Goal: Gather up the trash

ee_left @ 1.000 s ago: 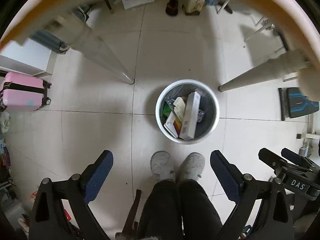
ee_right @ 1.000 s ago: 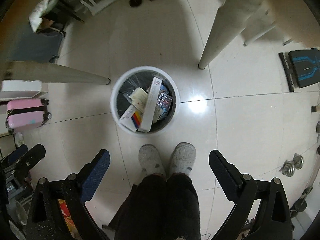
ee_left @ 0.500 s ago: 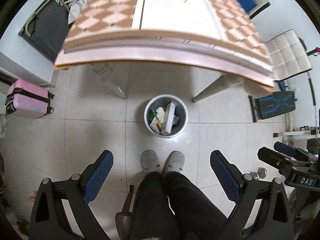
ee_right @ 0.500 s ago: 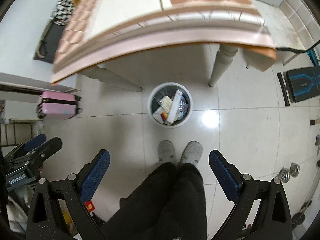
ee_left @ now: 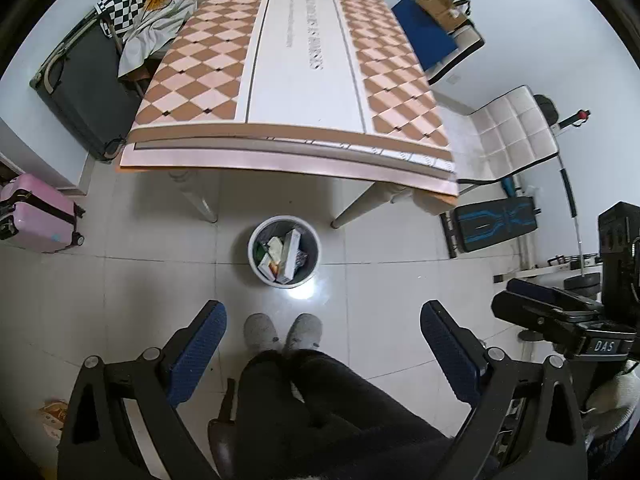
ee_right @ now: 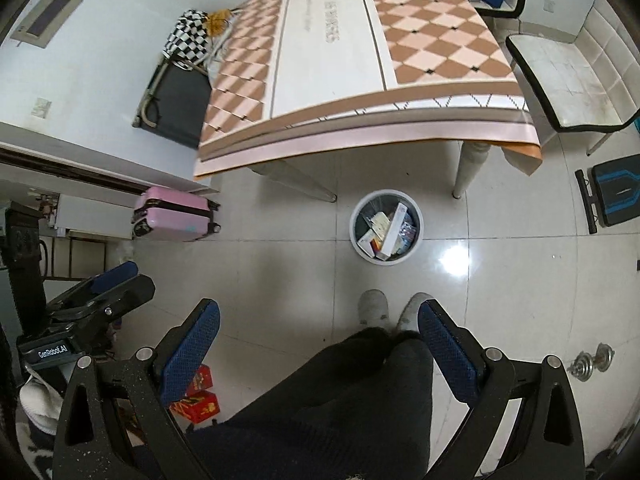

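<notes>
A white bin [ee_left: 256,258] with a grey liner stands on the tiled floor in front of the table; it also shows in the right wrist view [ee_right: 355,236]. Several cardboard boxes and packets [ee_left: 285,255] lie inside it, seen also in the right wrist view [ee_right: 387,231]. My left gripper [ee_left: 320,344] is open and empty, held high above the floor. My right gripper [ee_right: 318,340] is open and empty too. Each gripper shows at the edge of the other's view: the right one [ee_left: 560,312], the left one [ee_right: 100,292].
A table [ee_left: 304,60] with a checkered cloth has items along its far edge. A pink suitcase [ee_left: 36,212] is at the left, a white chair [ee_left: 508,136] and a black-blue stepper [ee_left: 496,224] at the right. My slippered feet [ee_left: 280,332] stand before the bin. Red boxes [ee_right: 198,398] and dumbbells [ee_right: 592,362] lie on the floor.
Both grippers have risen well away from the bin and tilted up; the tabletop has come fully into view and the bin looks smaller. Both stay open.
</notes>
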Tool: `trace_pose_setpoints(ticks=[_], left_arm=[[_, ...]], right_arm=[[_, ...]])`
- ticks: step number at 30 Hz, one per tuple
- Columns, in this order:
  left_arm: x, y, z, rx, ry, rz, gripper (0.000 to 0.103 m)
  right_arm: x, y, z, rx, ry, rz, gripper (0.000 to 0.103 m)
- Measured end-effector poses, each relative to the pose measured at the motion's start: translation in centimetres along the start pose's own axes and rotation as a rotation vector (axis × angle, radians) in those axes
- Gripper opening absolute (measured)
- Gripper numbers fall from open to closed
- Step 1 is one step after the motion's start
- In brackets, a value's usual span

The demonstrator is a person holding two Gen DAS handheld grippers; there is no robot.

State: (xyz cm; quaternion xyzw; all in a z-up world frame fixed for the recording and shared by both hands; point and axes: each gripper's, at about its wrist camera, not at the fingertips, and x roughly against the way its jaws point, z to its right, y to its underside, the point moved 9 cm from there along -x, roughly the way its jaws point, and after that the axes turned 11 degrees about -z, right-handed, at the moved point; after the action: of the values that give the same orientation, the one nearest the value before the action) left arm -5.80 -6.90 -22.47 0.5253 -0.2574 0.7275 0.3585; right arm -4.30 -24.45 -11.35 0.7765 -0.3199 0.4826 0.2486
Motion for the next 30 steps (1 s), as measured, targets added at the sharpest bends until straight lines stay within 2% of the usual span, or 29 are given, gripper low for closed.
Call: trace_pose_setpoints(ticks=[11,30], left_arm=[[3.0,0.5,1.3,-0.010,0.035,0.048,0.099],[3.4,1.1,3.0,-0.007,0.096,0.057,0.103]], right_arm=[[1.5,0.9,-1.6,0.012,-0.037,0.009,0.100],[2.3,1.3,-1.4,0.009,-0.040,0.005,0.103]])
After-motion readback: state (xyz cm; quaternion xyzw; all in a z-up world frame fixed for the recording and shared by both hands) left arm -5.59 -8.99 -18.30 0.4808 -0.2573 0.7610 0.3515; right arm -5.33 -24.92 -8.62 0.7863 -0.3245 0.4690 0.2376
